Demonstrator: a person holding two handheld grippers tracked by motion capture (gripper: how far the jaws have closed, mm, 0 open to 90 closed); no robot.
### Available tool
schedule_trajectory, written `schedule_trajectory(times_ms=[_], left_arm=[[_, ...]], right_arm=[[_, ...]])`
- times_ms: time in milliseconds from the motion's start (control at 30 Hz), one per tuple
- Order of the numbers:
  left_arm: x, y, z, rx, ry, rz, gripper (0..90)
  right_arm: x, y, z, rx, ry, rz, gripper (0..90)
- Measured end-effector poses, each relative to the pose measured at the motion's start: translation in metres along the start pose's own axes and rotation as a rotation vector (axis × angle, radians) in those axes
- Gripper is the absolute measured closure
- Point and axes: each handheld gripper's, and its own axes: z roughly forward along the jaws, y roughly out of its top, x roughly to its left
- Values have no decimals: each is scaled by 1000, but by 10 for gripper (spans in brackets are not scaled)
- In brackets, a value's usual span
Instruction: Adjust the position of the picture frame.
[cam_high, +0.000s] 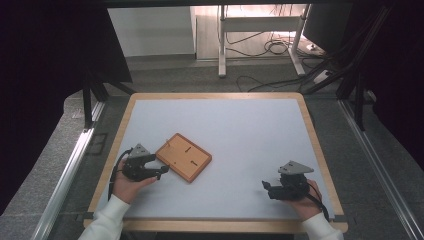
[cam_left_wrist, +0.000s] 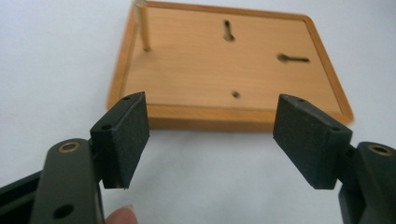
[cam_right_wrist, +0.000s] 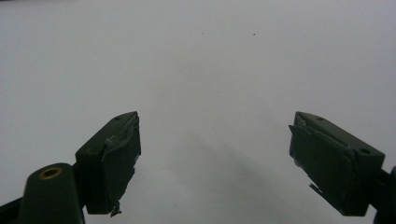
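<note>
Wooden, orange-brown and lying flat, the board (cam_high: 183, 156) sits left of the desk's middle, nearer the front edge than the back. Closest to the front edge, the left gripper (cam_high: 162, 170) rests at the front-left with its jaws spread wide, the board's near edge just ahead of its pads (cam_left_wrist: 128, 135) and untouched. The right gripper (cam_high: 266, 187), near the front-right corner and well apart from the board, also holds its jaws wide over bare white desk (cam_high: 240, 125). On the board, two keyhole slots (cam_left_wrist: 228, 31) and a thin upright peg (cam_left_wrist: 144, 27) show; no writing is legible. Beyond the desk's back edge, cables (cam_high: 272, 47) lie on the floor.
</note>
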Motion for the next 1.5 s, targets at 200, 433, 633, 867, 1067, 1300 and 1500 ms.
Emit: schedule_trajectory(times_ms=[200,433,633,867,1067,1300,1500], left_arm=[[9,15,9,7,4,-15,266],[15,28,26,25,0,11,312],[21,36,44,53,31,36,451],[25,40,51,35,60,23,530],[26,46,58,30,96,54,763],[31,44,61,3,82,31,835],[33,43,59,-1,66,26,839]], right_arm=[[2,-1,0,3,-15,-9,164],[3,-1,1,-2,-10,-20,164],[3,-2,-1,-1,-15,-27,165],[2,-2,1,5,-21,-30,165],[2,-2,1,10,-25,-31,167],[1,-3,2,14,-29,-26,168],[2,-3,1,0,-28,-36,169]])
